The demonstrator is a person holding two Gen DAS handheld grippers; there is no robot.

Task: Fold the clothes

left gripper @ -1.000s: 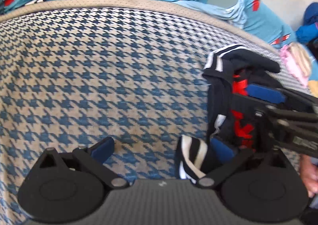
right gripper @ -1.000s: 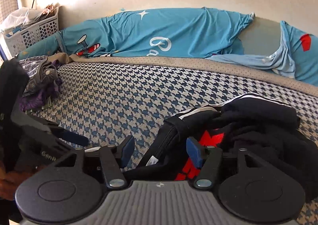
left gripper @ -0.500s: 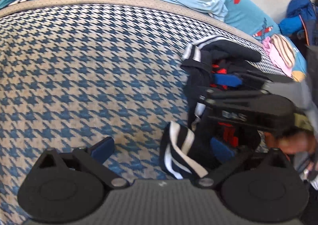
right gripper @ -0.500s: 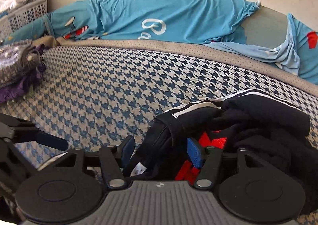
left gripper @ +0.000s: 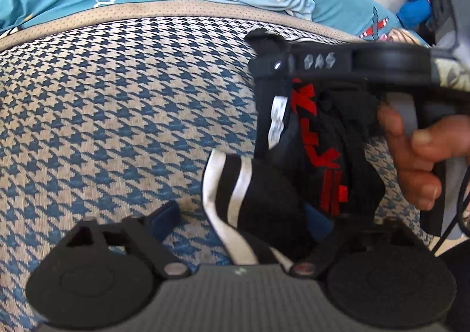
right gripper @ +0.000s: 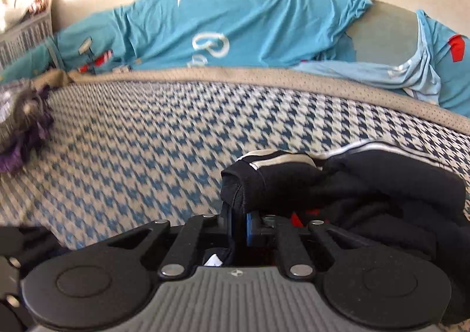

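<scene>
Both grippers are working the black striped garment (left gripper: 264, 208): right gripper (right gripper: 239, 227), jaws just closing, is pinching its edge for lifting, while left gripper (left gripper: 243, 223), narrowing but unclamped, is straddling the striped cuff.

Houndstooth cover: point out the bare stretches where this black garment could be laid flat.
The houndstooth cover lies bare between the purple clothes pile and the black garment, up to the tan border. Crowded: the blue bedding beyond that border, and around the garment, where both tools work.
</scene>
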